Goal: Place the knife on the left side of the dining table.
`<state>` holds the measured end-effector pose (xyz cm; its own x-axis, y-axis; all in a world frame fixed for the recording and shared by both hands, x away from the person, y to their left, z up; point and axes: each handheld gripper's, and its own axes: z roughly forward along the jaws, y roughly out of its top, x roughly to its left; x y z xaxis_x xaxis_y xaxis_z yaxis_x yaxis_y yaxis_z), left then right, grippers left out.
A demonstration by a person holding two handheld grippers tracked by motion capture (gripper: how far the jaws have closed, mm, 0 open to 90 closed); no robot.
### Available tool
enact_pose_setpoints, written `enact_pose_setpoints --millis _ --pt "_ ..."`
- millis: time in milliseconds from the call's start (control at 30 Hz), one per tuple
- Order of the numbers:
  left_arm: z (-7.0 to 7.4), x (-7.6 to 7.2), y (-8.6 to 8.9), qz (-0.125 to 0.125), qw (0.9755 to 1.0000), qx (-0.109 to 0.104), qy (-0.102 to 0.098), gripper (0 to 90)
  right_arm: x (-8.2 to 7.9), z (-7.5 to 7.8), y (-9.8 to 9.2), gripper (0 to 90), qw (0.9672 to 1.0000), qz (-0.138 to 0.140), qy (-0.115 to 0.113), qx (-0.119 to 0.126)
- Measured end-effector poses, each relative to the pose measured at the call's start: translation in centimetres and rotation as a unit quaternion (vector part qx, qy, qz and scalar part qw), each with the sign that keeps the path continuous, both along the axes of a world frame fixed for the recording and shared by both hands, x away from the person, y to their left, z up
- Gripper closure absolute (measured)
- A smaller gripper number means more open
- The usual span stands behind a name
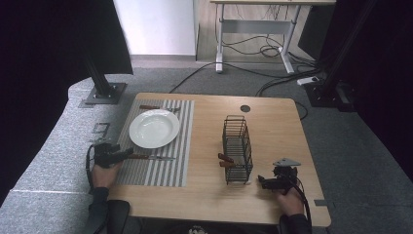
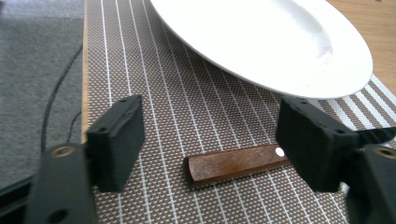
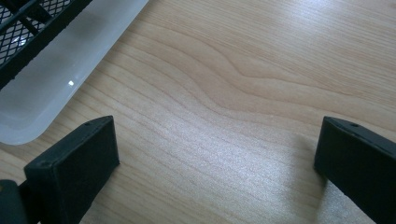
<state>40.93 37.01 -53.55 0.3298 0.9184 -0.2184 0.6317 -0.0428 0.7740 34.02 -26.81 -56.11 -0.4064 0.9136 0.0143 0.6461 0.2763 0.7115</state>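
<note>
Black jaws of the left gripper point(image 2: 210, 144) are seen nearest in the left gripper view, standing wide apart, and no pad is pressed on anything. Between them, on the striped placemat point(image 2: 154, 93), the wooden handle of a knife point(image 2: 233, 163) is laid flat; its far end is hidden behind one pad, and whether that pad touches it cannot be told. In the high view the knife point(image 1: 152, 157) is found on the near part of the placemat point(image 1: 165, 168), just beside the near rim of the white plate point(image 1: 154, 127), with its handle toward the left gripper point(image 1: 127, 153) at the table's left edge. A second piece of cutlery point(image 1: 158, 107) is laid beyond the plate. Further right, on the bare wooden table point(image 1: 272, 122), a black wire basket point(image 1: 237, 148) is placed, and brown handles point(image 1: 225, 161) are seen sticking out of its side. The right gripper point(image 1: 261, 180) is held just beside the basket's near corner, and its jaws are spread wide over bare wood, with nothing between them.
</note>
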Motion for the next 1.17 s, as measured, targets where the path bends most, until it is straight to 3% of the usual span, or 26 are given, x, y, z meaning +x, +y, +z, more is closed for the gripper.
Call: enact_pose_setpoints --millis 67,200,333,467,533,700,900,1167 --pt "0.4 -0.3 -0.2 -0.001 1.0000 0.009 -0.004 14.5 0.0 0.0 0.0 0.0 1.0000 0.000 0.000 0.000" --pt "1.1 -1.0 -0.5 -0.009 0.9998 0.015 -0.009 11.2 0.0 0.0 0.0 0.0 1.0000 0.000 0.000 0.000" --pt "1.4 -1.8 -1.3 -0.029 0.9980 0.055 -0.005 0.6 0.0 0.0 0.0 0.0 1.0000 0.000 0.000 0.000" --pt "0.9 -2.7 -1.9 -0.043 0.9967 0.070 0.000 0.0 0.0 0.0 0.0 0.0 1.0000 0.000 0.000 0.000" --pt "0.3 -3.0 -2.1 -0.048 0.9957 0.078 0.011 0.0 0.0 0.0 0.0 0.0 1.0000 0.000 0.000 0.000" --pt "-0.6 -3.1 -2.8 -0.058 0.9919 0.108 0.031 0.0 0.0 0.0 0.0 0.0 1.0000 0.000 0.000 0.000" --pt "-1.1 -2.9 -3.4 -0.061 0.9854 0.146 0.063 0.0 0.0 0.0 0.0 0.0 1.0000 0.000 0.000 0.000" --pt "-1.1 -2.9 -3.4 -0.059 0.9856 0.144 0.066 0.0 0.0 0.0 0.0 0.0 1.0000 0.000 0.000 0.000"
